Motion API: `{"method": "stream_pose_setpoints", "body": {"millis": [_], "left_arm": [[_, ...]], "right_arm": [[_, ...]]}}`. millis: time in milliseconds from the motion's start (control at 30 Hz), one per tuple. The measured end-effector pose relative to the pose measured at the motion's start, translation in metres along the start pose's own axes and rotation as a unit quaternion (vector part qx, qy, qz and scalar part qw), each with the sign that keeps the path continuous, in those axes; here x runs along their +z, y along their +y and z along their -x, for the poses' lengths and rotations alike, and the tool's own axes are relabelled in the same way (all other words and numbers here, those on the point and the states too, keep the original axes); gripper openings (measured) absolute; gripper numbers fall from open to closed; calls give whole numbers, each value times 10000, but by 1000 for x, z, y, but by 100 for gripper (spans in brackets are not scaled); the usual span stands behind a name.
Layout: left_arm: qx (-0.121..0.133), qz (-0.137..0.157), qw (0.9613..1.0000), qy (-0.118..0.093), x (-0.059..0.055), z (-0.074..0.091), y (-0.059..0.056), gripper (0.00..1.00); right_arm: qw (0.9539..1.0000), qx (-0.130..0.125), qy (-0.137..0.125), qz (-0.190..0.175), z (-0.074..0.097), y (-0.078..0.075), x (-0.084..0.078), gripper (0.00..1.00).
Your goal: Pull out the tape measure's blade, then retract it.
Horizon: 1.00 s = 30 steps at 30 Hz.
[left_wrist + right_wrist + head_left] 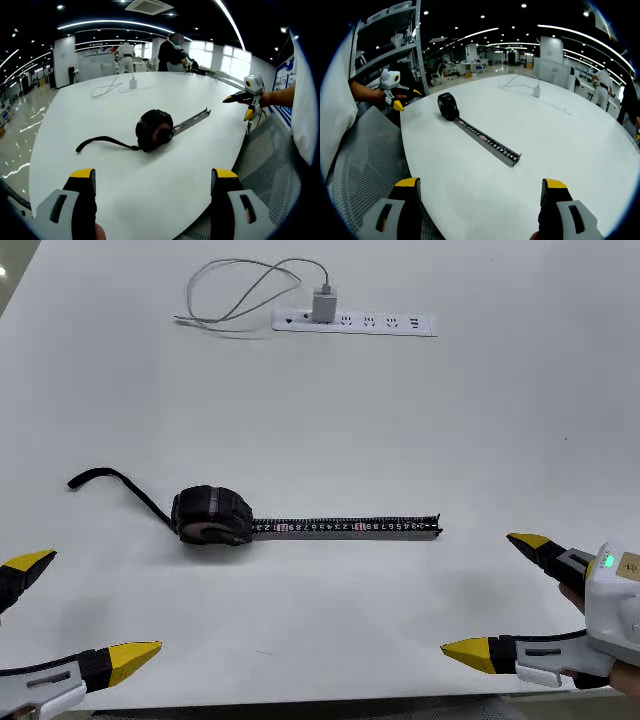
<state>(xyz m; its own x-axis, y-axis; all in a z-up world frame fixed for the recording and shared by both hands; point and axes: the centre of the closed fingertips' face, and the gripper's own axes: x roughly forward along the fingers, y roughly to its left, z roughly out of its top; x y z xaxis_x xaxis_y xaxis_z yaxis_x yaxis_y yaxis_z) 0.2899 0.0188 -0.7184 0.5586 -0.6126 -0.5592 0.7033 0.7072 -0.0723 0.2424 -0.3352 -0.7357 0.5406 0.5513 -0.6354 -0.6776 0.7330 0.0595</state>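
A black tape measure [211, 515] lies on the white table [330, 400], its blade [345, 527] drawn out flat to the right and its black wrist strap [115, 483] trailing left. In the left gripper view the case [155, 130] lies ahead with the blade [191, 119] running away to the right. The right gripper view shows the blade's end hook [514, 159] nearest and the case [448, 106] farther off. My left gripper [50, 610] stands open at the near left edge. My right gripper [500, 595] stands open at the near right, below the blade's tip. Neither touches the tape.
A white power strip [355, 322] with a plugged charger [324, 305] and a looped white cable [240, 290] lies at the far side of the table. The table's near edge [330, 702] runs just under both grippers. People stand far off in the room [172, 50].
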Motion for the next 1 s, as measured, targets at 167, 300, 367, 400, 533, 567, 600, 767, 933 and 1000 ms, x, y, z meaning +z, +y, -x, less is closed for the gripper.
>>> {"method": "stream_pose_setpoints", "body": {"millis": [167, 300, 367, 400, 533, 567, 600, 767, 933, 1000], "left_arm": [[25, 29, 10000, 34, -3, -1, -1, 93], [19, 75, 10000, 28, -3, 0, -2, 93], [20, 74, 10000, 34, -3, 0, -2, 93], [21, 73, 10000, 31, -3, 0, -2, 93], [3, 76, 10000, 15, -2, -1, -3, 93], [-9, 74, 10000, 18, -2, -1, -4, 93], [-16, 79, 10000, 4, -2, -1, -4, 93], [0, 34, 10000, 35, -3, 0, -4, 93], [6, 53, 10000, 34, -1, -2, -5, 93], [12, 66, 10000, 36, -1, -2, -5, 92]], "right_arm": [[10000, -31, 29, -61, 1, 2, -4, 99], [9999, -91, -21, -129, 3, -1, -4, 99], [9998, -114, -47, -143, 3, -2, -3, 99], [9998, -110, -49, -135, 2, -1, -3, 99], [9999, -68, -22, -100, 0, 1, -2, 99], [9999, -59, -15, -105, 0, 1, -3, 99], [9999, -49, -8, -102, 0, 2, -3, 99], [9999, 1, 29, -110, -1, 5, -4, 99], [9999, 17, 22, -103, -2, 6, -2, 99], [9999, 26, 18, -101, -3, 7, -1, 99]]}}
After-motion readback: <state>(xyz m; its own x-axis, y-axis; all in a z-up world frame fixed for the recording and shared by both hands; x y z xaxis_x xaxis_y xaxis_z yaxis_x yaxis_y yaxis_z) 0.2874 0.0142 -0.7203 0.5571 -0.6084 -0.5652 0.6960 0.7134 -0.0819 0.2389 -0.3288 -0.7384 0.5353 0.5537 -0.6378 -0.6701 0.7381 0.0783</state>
